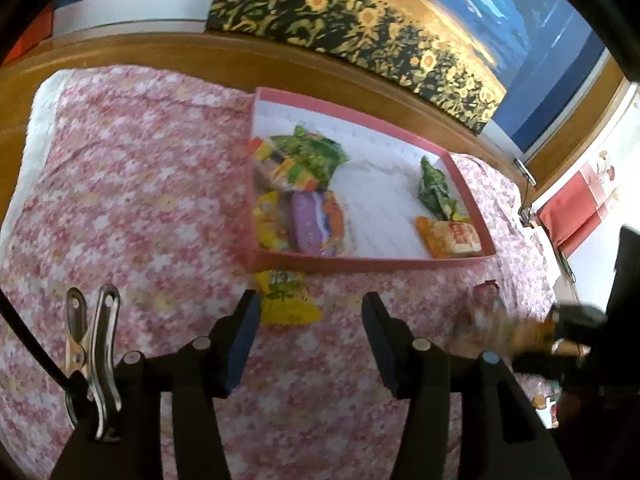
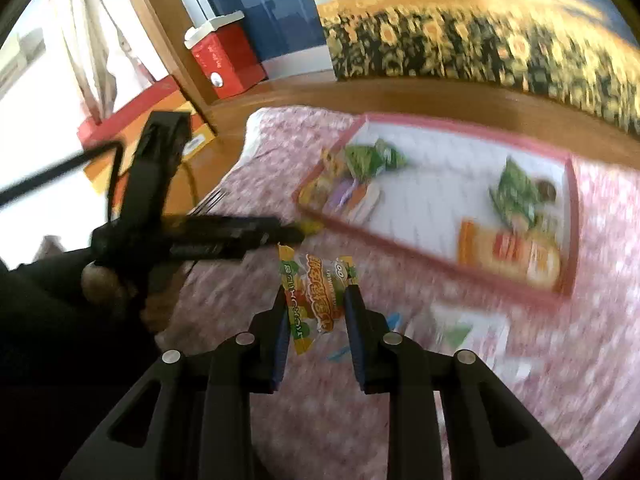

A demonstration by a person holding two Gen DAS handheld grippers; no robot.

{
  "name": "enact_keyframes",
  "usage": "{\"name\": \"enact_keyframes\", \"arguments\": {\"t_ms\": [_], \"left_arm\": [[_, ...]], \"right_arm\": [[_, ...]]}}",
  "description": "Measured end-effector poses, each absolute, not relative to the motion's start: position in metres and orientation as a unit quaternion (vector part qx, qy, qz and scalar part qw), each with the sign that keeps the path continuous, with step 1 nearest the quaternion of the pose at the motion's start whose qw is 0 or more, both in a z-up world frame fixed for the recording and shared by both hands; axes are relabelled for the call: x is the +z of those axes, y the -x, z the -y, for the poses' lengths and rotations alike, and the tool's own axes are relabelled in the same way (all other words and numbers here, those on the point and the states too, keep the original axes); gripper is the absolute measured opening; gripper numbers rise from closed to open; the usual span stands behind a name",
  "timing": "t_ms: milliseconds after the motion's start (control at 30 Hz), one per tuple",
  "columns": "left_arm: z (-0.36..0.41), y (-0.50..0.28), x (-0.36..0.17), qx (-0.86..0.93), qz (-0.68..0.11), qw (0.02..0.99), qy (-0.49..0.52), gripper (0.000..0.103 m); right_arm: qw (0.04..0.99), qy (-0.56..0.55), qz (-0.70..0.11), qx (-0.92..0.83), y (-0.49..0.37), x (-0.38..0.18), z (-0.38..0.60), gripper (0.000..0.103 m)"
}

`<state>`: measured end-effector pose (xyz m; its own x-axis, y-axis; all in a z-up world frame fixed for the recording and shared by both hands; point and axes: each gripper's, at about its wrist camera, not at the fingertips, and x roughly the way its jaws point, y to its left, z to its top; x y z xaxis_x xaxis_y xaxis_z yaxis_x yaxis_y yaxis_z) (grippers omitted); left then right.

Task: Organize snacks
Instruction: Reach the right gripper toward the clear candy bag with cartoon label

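A pink tray lies on the flowered bedspread and holds several snack packs: green, yellow and purple ones at its left, a green and an orange one at its right. My left gripper is open and empty, just above a yellow snack pack that lies in front of the tray. My right gripper is shut on a colourful gummy pack and holds it above the bedspread, short of the tray. The right gripper also shows blurred at the right of the left wrist view.
The flowered bedspread covers the surface. A wooden ledge and a sunflower picture stand behind it. A red box sits on the floor at the left. A pale flat pack lies right of my right gripper.
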<state>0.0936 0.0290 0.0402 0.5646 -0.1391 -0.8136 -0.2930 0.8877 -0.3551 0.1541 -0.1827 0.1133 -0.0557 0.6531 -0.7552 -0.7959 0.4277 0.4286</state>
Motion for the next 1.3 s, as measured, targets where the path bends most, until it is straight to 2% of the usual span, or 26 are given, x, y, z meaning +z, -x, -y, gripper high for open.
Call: {"name": "enact_keyframes", "arguments": {"t_ms": [67, 100, 200, 333, 467, 533, 633, 800, 867, 967, 1000, 1067, 1167, 1300], "left_arm": [[-0.024, -0.097, 0.043, 0.053, -0.458, 0.860, 0.220, 0.051], [-0.021, -0.098, 0.044, 0.051, -0.457, 0.861, 0.218, 0.046], [-0.012, -0.105, 0.039, 0.055, -0.475, 0.857, 0.192, 0.042], [-0.007, -0.104, 0.035, 0.084, -0.472, 0.861, 0.171, 0.043], [-0.016, -0.100, 0.029, 0.115, -0.476, 0.852, 0.185, 0.043], [-0.026, -0.096, 0.022, 0.134, -0.481, 0.841, 0.208, 0.032], [-0.035, -0.091, 0.023, 0.122, -0.468, 0.842, 0.240, 0.032], [-0.032, -0.079, 0.036, 0.108, -0.457, 0.852, 0.231, 0.032], [-0.030, -0.071, 0.037, 0.098, -0.460, 0.850, 0.238, 0.032], [-0.023, -0.060, 0.034, 0.092, -0.474, 0.846, 0.228, 0.032], [-0.022, -0.058, 0.034, 0.092, -0.477, 0.845, 0.223, 0.032], [-0.018, -0.054, 0.033, 0.090, -0.482, 0.845, 0.215, 0.032], [-0.017, -0.053, 0.032, 0.089, -0.484, 0.843, 0.217, 0.032], [-0.017, -0.051, 0.031, 0.085, -0.485, 0.843, 0.216, 0.032]], "right_arm": [[0.671, 0.045, -0.523, 0.524, -0.155, 0.105, 0.198, 0.027], [0.667, 0.030, -0.532, 0.521, -0.156, 0.102, 0.206, 0.027], [0.648, -0.040, -0.562, 0.512, -0.164, 0.089, 0.235, 0.027], [0.628, -0.138, -0.590, 0.488, -0.175, 0.068, 0.269, 0.027], [0.614, -0.176, -0.603, 0.478, -0.180, 0.054, 0.277, 0.028], [0.598, -0.180, -0.608, 0.491, -0.180, 0.049, 0.267, 0.028], [0.580, -0.168, -0.609, 0.514, -0.179, 0.048, 0.244, 0.027], [0.539, -0.135, -0.613, 0.562, -0.177, 0.046, 0.199, 0.027], [0.551, -0.108, -0.622, 0.546, -0.178, 0.040, 0.190, 0.027], [0.619, -0.044, -0.611, 0.493, -0.182, 0.042, 0.183, 0.028], [0.641, -0.033, -0.592, 0.487, -0.181, 0.049, 0.183, 0.044], [0.697, 0.004, -0.544, 0.467, -0.177, 0.069, 0.181, 0.067], [0.718, 0.038, -0.496, 0.488, -0.167, 0.093, 0.176, 0.067], [0.702, 0.042, -0.499, 0.507, -0.157, 0.099, 0.174, 0.067]]}}
